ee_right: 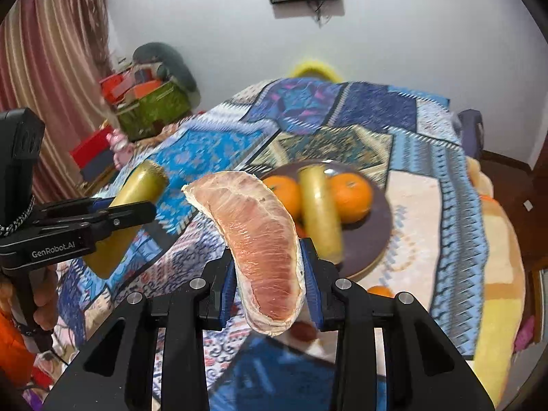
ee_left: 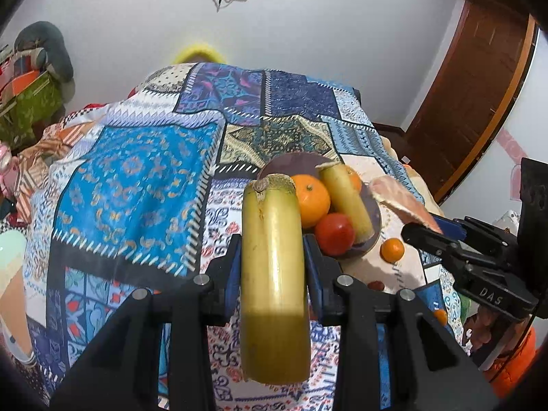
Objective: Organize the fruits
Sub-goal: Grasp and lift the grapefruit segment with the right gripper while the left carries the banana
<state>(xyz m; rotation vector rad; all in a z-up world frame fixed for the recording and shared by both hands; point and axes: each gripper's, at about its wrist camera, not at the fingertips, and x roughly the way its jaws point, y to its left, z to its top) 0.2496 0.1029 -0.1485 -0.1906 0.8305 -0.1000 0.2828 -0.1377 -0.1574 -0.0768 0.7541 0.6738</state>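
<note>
My left gripper (ee_left: pixel 272 267) is shut on a yellow-green sugarcane piece (ee_left: pixel 274 274), held above the patterned cloth; it also shows in the right wrist view (ee_right: pixel 133 202). My right gripper (ee_right: pixel 269 284) is shut on a pink pomelo segment (ee_right: pixel 260 239), also seen in the left wrist view (ee_left: pixel 400 202). A dark round plate (ee_right: pixel 373 236) holds two oranges (ee_right: pixel 351 197), a second sugarcane piece (ee_right: pixel 320 212) and a red tomato (ee_left: pixel 334 234). The plate (ee_left: pixel 294 162) lies ahead of both grippers.
A small orange (ee_left: pixel 393 250) lies on the cloth just right of the plate. A small red fruit (ee_left: pixel 376 286) lies nearer. The patchwork cloth (ee_left: pixel 137 178) covers the table. Boxes and cushions (ee_right: pixel 150 99) stand at the far left; a wooden door (ee_left: pixel 479 85) is at the right.
</note>
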